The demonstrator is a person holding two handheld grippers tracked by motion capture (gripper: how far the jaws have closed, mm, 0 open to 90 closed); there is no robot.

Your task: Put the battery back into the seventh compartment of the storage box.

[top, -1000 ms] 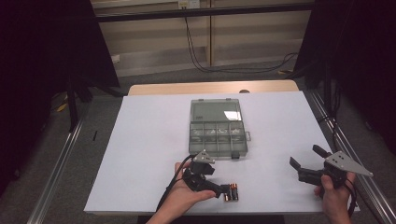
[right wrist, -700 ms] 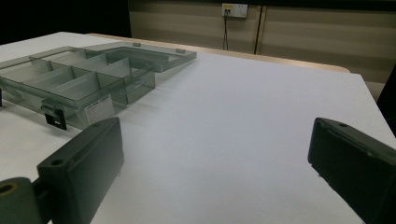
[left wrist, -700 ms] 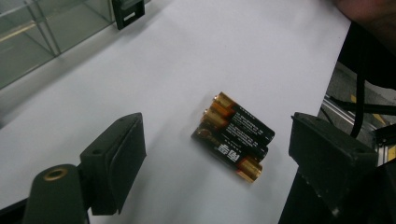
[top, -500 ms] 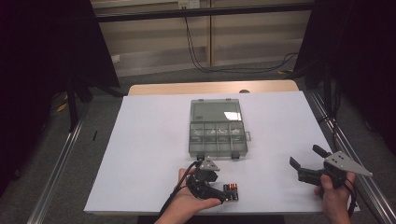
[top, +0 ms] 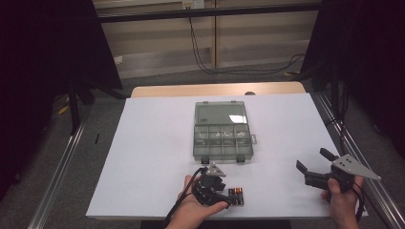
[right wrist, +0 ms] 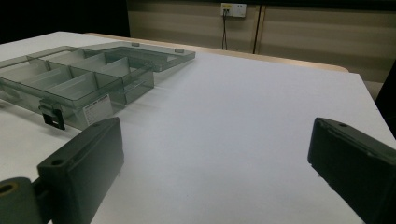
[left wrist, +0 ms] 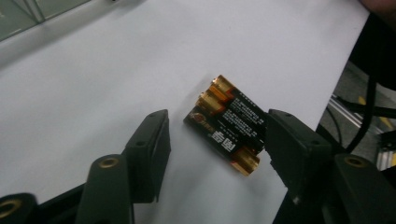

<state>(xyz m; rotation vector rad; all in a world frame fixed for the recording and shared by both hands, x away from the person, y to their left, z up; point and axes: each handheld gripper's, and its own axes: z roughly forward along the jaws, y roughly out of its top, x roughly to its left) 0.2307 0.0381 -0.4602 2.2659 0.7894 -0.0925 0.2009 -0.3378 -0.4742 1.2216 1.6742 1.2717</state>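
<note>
A few black-and-gold batteries lie side by side on the white table near its front edge. My left gripper points down at them with a jaw on each side. Its jaws have just been closing. The right-hand jaw stands against the batteries' ends, while a gap remains at the left-hand jaw. My right gripper is held still above the table at the front right. It stands wide open with nothing between the jaws.
A grey see-through compartment box sits mid-table with its lid folded flat behind it; the box also shows far left of the right gripper. The table's front edge is right by the batteries. Metal rails run along both sides.
The left gripper has edged toward the batteries at the front edge and its jaws have narrowed around them. The right gripper has kept still.
</note>
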